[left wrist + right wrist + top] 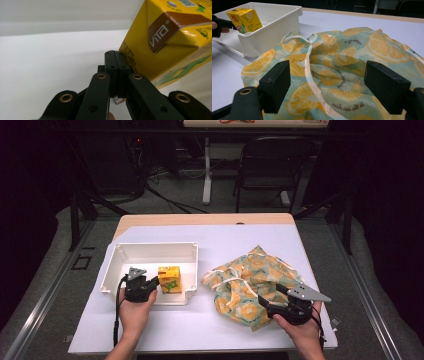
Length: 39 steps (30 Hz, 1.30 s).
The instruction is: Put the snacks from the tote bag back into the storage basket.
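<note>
My left gripper [150,284] has its jaws pressed together with nothing between them, tips right against the yellow juice carton [169,279], which stands in the white tray [150,251] (near its right wall). My right gripper [267,303] hangs wide apart over the citrus-print bag [250,275].

carton [172,37] cropped top-right, its base – perhaps – behind jaws
</note>
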Each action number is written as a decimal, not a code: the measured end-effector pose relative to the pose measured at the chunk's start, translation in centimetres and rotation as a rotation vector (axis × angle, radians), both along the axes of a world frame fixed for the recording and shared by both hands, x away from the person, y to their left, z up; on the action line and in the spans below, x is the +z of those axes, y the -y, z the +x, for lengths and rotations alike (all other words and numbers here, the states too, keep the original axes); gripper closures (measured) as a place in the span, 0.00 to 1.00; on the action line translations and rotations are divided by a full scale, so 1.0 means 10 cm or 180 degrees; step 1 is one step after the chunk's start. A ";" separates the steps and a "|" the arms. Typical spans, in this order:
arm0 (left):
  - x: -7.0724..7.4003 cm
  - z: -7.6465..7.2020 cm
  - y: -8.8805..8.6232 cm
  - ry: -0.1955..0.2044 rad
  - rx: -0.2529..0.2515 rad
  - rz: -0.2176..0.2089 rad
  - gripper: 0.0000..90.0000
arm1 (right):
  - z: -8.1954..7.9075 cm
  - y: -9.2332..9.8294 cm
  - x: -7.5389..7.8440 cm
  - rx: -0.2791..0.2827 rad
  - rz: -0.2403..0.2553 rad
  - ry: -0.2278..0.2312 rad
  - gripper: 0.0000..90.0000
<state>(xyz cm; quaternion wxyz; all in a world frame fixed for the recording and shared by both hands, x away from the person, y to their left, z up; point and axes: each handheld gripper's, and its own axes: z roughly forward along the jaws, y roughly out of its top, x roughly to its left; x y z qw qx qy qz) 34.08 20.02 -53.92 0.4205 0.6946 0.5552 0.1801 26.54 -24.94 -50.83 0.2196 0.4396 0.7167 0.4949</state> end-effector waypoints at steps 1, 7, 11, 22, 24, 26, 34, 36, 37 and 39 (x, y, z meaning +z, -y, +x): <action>0.00 0.00 0.00 0.0004 -0.0005 -0.0006 1.00 | 0.00 0.01 0.00 0.0001 -0.0007 0.0004 0.23; -0.03 0.03 0.02 -0.0012 -0.0012 -0.0041 1.00 | 0.00 -0.02 -0.03 -0.0018 -0.0016 -0.0007 0.23; -0.07 0.06 0.11 -0.0039 -0.0062 -0.0021 1.00 | 0.00 -0.03 -0.03 0.0006 -0.0038 0.0002 0.23; -0.14 0.09 0.29 -0.0121 -0.0198 -0.0053 1.00 | -0.04 -0.03 -0.08 -0.0050 -0.0019 -0.0049 0.22; -0.17 0.09 0.34 -0.0131 -0.0206 -0.0050 1.00 | -0.05 -0.03 -0.09 -0.0057 -0.0034 -0.0047 0.22; -0.17 0.09 0.36 -0.0141 -0.0209 0.0004 1.00 | -0.07 -0.02 -0.10 -0.0046 -0.0077 -0.0055 0.22; -0.16 0.06 0.31 -0.0128 -0.0232 -0.0009 1.00 | -0.07 0.01 -0.11 -0.0103 0.0044 -0.0054 0.22; -0.14 0.00 0.29 -0.0100 -0.0273 0.0038 1.00 | -0.07 0.01 -0.11 -0.0119 0.0047 -0.0057 0.22; -0.14 0.00 0.29 -0.0100 -0.0273 0.0038 0.99 | -0.08 0.02 -0.12 -0.0129 0.0044 -0.0049 0.22; -0.13 -0.04 0.26 -0.0110 -0.0280 0.0032 0.95 | -0.08 0.02 -0.12 -0.0125 0.0056 -0.0053 0.22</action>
